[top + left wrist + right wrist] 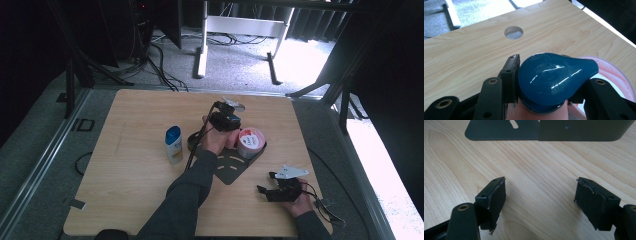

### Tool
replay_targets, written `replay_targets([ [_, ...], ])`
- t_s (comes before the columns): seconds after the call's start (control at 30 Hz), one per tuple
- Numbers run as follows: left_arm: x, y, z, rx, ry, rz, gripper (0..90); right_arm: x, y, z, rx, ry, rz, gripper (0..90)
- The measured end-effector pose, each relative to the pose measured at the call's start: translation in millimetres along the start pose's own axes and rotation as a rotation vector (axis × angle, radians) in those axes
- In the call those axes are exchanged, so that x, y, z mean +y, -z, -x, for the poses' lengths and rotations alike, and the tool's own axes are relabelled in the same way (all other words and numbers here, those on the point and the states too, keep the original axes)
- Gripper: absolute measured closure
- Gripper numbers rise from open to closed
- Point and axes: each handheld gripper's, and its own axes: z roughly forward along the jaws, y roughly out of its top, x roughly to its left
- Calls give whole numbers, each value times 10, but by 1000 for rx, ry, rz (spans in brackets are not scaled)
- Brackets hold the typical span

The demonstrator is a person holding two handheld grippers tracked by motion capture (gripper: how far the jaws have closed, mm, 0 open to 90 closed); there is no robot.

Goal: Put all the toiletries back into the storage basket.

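- Nearest my edge of the pale wood-grain tabletop [125,200], my right gripper [540,200] hovers, its black foam-padded jaws spread apart on nothing.
- Beyond it lies the flat dark metal bracket plate [499,130].
- Mid-table, my left gripper [544,87] is clamped on a pink bottle's glossy blue teardrop-shaped cap [554,77]; its own view shows that sheen.
- Farther off, near the far edge, there's a round hole [513,32].

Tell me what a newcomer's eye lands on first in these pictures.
The glossy blue teardrop-shaped cap of a pink bottle, clamped between the left gripper fingers, draws the eye first; it sits near the middle of the light wooden table, next to a round pink tub. To the left stands a cream bottle with a blue cap. The right gripper hovers open near the table's front right, facing a flat dark metal plate.
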Motion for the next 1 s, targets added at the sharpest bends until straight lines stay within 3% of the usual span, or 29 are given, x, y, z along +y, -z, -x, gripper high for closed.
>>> replay_targets([
  [0.77,-27,-6,58,24,-22,-1,515,0,0,-2,1,1,0,245],
  [1.0,-70,-9,38,6,-22,-11,442,0,0,-2,1,2,-1,245],
])
